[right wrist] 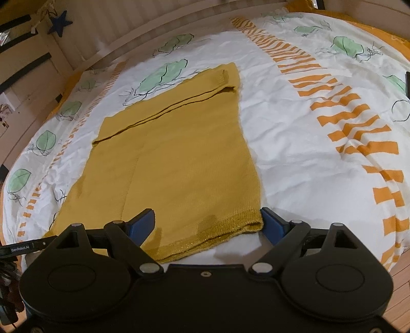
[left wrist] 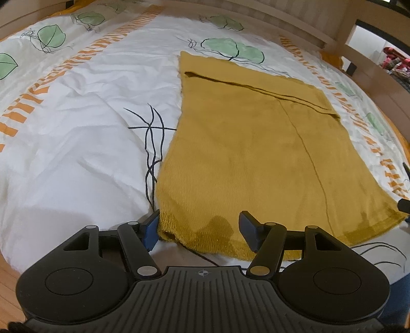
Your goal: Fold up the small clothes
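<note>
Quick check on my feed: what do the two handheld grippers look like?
Both are matte black with round side housings, silver pivot pins and blue finger pads. The left gripper has a ribbed top with a crosshair mark; the right gripper has a smooth top.

1. I see a bed [left wrist: 77,107] filling most of both views, covered by a white duvet [right wrist: 294,133] printed with green leaves, thin dark line drawings and orange dashed stripes.
2. A pale ribbed headboard [right wrist: 133,28] runs along the far side.
3. Wood floor [right wrist: 399,289] shows at the near edge of the bed.
4. In the right view, a dark blue star [right wrist: 60,23] hangs at upper left beside a light wooden frame [right wrist: 30,66].
5. Lighting is dim and warm.
</note>
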Tool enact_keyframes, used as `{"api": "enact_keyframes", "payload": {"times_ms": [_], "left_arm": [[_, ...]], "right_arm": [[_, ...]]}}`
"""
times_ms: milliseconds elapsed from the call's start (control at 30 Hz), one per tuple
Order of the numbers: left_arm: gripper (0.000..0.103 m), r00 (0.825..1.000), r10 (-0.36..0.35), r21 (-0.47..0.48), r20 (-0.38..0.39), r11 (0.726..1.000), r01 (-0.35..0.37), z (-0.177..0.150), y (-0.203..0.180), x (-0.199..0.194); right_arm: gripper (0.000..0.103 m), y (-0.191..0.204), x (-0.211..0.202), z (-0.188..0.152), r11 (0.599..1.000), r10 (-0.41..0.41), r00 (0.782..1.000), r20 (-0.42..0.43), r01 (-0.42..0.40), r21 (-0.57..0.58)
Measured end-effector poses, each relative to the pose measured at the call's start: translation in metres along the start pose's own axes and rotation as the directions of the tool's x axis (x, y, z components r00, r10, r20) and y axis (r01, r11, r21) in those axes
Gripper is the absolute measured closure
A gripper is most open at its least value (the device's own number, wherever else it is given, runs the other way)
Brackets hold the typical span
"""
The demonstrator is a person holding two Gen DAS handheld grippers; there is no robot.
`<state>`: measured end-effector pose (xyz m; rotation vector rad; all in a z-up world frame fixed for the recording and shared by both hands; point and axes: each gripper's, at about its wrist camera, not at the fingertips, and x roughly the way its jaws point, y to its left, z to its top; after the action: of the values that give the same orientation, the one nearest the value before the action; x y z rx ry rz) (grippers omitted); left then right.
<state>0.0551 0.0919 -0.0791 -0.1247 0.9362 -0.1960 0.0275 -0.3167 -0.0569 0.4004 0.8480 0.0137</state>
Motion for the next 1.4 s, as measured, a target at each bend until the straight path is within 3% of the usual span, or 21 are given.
{"api": "enact_keyframes", "payload": {"times_ms": [133,200,333,433,500,567,600,1000,1400], "left_arm": [[0.061,1.000,0.029,-0.003,0.008,1.000,-0.029,0.000,0.002,0.001],[0.068,1.000,0.028,-0.013,0.013,1.000,-0.028,0.000,0.005,0.001],[0.077,0.999,0.037,-0.018,0.025,0.999,-0.037,0.000,0.009,0.002],[0.082,0.999,0.036,-0.027,0.030,0.999,-0.036,0.000,0.012,0.002],[0.089,0.999,0.034,-0.034,0.037,0.999,-0.033,0.000,0.013,0.002],[0.094,0.998,0.027,-0.053,0.048,0.998,-0.024,-0.002,0.016,0.001],[0.098,0.998,0.020,-0.069,0.054,0.998,-0.016,-0.003,0.019,0.000],[0.098,0.986,-0.048,-0.151,0.157,0.986,0.072,0.013,0.026,-0.018],[0.098,0.953,-0.127,-0.175,0.277,0.968,0.180,0.077,0.031,-0.026]], "right_arm": [[0.018,0.001,0.002,-0.001,1.000,-0.005,1.000,0.002,0.005,-0.013],[0.031,0.001,0.004,-0.001,0.999,-0.020,1.000,-0.002,0.020,-0.028],[0.041,-0.001,0.007,-0.002,0.999,-0.032,0.999,-0.003,0.032,-0.033],[0.057,-0.004,0.009,-0.002,0.998,-0.053,0.999,-0.001,0.053,-0.029],[0.075,-0.008,0.009,-0.003,0.999,-0.048,0.999,0.002,0.048,-0.007],[0.081,-0.012,0.009,-0.004,0.999,-0.034,0.999,0.009,0.034,0.020],[0.082,-0.014,0.008,-0.004,0.999,-0.026,1.000,0.013,0.026,0.032],[0.085,-0.019,0.003,0.007,0.990,0.069,0.995,0.073,-0.077,0.117],[0.085,-0.012,0.008,0.062,0.982,0.134,0.979,0.152,-0.152,0.113]]}}
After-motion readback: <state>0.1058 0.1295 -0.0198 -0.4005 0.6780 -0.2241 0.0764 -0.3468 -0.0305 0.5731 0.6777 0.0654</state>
